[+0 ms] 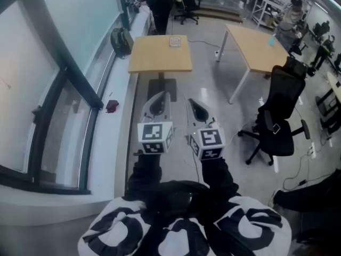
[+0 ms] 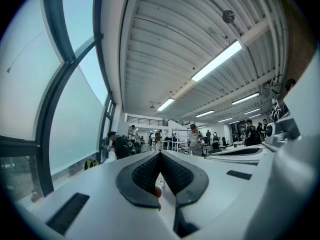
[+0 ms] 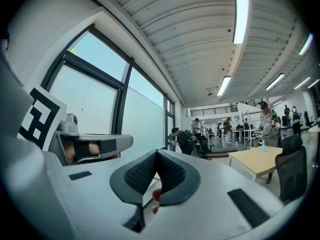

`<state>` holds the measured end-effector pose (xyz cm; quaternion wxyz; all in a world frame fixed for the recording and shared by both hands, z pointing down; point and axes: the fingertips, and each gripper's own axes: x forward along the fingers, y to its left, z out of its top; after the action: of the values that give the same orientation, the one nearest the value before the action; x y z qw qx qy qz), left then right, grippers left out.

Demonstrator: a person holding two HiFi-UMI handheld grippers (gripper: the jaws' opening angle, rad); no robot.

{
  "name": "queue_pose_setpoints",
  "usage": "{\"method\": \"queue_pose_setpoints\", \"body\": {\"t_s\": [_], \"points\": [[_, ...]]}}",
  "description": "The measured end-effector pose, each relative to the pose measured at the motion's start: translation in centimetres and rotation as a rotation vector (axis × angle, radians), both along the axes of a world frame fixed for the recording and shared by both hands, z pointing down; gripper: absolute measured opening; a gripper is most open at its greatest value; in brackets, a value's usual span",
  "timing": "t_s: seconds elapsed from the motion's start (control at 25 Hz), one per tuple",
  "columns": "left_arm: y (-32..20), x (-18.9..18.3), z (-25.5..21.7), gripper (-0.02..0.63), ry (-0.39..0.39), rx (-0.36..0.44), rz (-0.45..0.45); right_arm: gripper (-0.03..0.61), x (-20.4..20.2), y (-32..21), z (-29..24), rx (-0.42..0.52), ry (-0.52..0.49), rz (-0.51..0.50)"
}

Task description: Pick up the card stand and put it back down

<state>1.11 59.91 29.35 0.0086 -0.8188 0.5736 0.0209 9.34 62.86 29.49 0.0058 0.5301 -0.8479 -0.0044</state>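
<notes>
Wooden table (image 1: 160,60) ahead carries the card stand (image 1: 175,41), while left gripper (image 1: 161,97) and right gripper (image 1: 193,104) hover level, jaws together, empty.

Bright, even daylight; fisheye-warped edges

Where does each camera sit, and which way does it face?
Head view: on the person's head, steeply down at left gripper, right gripper, sleeves, wooden table.
Left gripper view: on the left gripper, level along its shut jaws toward distant people; right gripper at right.
Right gripper view: on the right gripper, level along shut jaws; left gripper at left.
Shared: both gripper views show the window wall.
</notes>
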Motion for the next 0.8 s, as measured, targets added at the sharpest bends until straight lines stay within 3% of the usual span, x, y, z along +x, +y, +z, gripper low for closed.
{"method": "queue_pose_setpoints", "body": {"t_s": [0.36,0.6,0.8], "points": [[0.0,3.7,1.0,0.008,-0.009,-0.024,0.006,0.015,3.6,-0.6,0.8,-0.003,-0.051,-0.005],[-1.6,3.1,2.8,0.008,-0.038,-0.072,-0.029,0.017,2.8,-1.9,2.4,-0.034,-0.067,-0.051],[-6.1,2.4,3.9,0.008,-0.028,-0.080,-0.026,0.017,2.0,-7.0,3.4,-0.049,-0.076,-0.046]]}}
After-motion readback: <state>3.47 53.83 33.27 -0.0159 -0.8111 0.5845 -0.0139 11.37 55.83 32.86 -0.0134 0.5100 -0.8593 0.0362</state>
